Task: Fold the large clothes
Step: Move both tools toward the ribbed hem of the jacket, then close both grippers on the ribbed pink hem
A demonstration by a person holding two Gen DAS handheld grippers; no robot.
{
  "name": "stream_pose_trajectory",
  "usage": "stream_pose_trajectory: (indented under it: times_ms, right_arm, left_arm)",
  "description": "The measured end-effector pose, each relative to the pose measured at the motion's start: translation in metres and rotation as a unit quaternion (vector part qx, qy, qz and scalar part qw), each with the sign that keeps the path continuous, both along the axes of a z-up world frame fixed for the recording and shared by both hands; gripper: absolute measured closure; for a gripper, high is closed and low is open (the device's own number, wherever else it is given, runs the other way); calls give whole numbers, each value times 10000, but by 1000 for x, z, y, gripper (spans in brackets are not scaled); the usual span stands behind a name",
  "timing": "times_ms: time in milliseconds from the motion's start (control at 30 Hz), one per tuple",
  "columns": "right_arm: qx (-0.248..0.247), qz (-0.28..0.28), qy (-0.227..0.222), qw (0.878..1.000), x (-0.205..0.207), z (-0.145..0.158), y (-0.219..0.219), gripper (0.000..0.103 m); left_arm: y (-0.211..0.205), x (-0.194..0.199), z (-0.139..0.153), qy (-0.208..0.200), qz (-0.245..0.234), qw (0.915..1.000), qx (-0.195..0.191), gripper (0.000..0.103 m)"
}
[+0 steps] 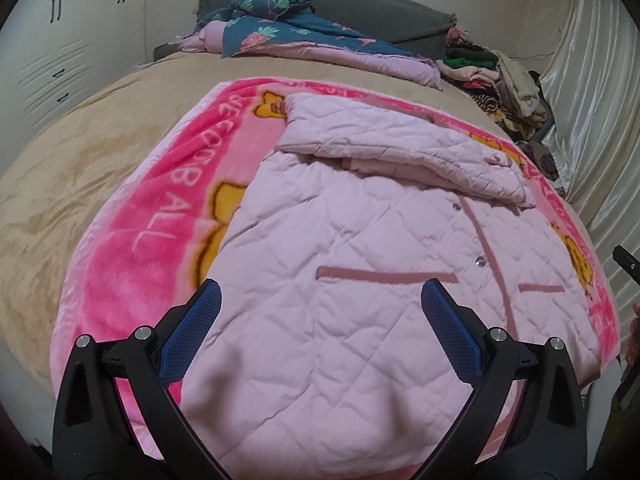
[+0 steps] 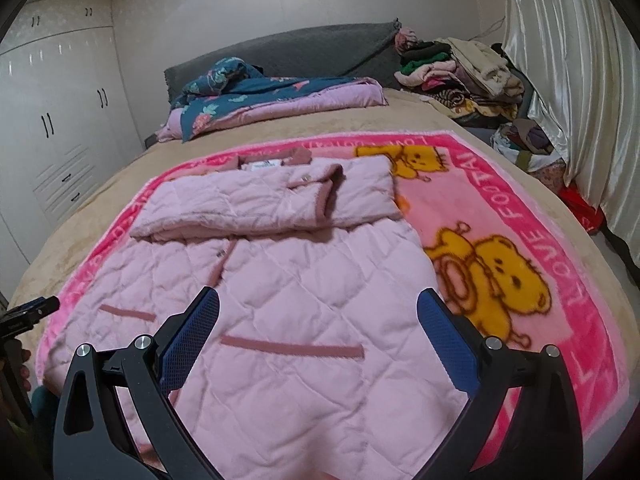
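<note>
While both grippers (image 1: 320, 300) (image 2: 318, 306) gape over jacket (image 2: 300, 280), blanket (image 2: 520, 208) reads "LOVE"

Jacket (image 1: 360, 248): pale pink, diamond-quilted, dusty-rose trim.
Blanket (image 2: 532, 216): hot pink border, lighter pink centre, yellow bears, white lettering.
Bed (image 1: 80, 168): tan cover.
Quilt (image 2: 256, 92): teal floral over lilac.
Headboard (image 2: 320, 52): grey.
Tongs (image 1: 320, 300): black arms, blue pads.

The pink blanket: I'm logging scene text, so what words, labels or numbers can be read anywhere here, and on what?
"ALL": left border of the pink blanket; the letters before it are unclear.
"LOVE FOOTBALL", partly guessed: the blanket's right border.
Far border lettering: blurred, unreadable.
White neck label of the quilted pink jacket: too small to read.
</note>
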State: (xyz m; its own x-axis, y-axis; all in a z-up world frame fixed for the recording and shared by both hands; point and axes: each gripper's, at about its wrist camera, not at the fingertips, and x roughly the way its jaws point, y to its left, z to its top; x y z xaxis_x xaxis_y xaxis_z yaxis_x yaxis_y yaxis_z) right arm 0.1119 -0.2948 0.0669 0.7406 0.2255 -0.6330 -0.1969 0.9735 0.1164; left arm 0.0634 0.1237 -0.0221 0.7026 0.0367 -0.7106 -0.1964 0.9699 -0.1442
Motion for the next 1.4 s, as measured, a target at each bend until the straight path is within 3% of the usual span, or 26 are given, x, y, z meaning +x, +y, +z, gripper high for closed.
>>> stream_pose_trajectory:
  times_ms: [567,800,1033,1400]
  right_arm:
    - [-256,-78,381,9989,-15,-36,-18,4]
    - [-407,-139,632,9971,-24,-58,-29,4]
    - [-494,-282,943,9939,-33,-78,-48,4]
    - [-216,-234,1616,9863,-55,-111,-76,4]
  left_arm:
    - [29,-28,-38,518,394,9979,-21,9]
    - [37,-33,-53,710,421,9964,-218,9]
    - [44,-33,-66,887,282,9923,-820,9]
    - [38,-23,-76,1146,99,9886,-969,10]
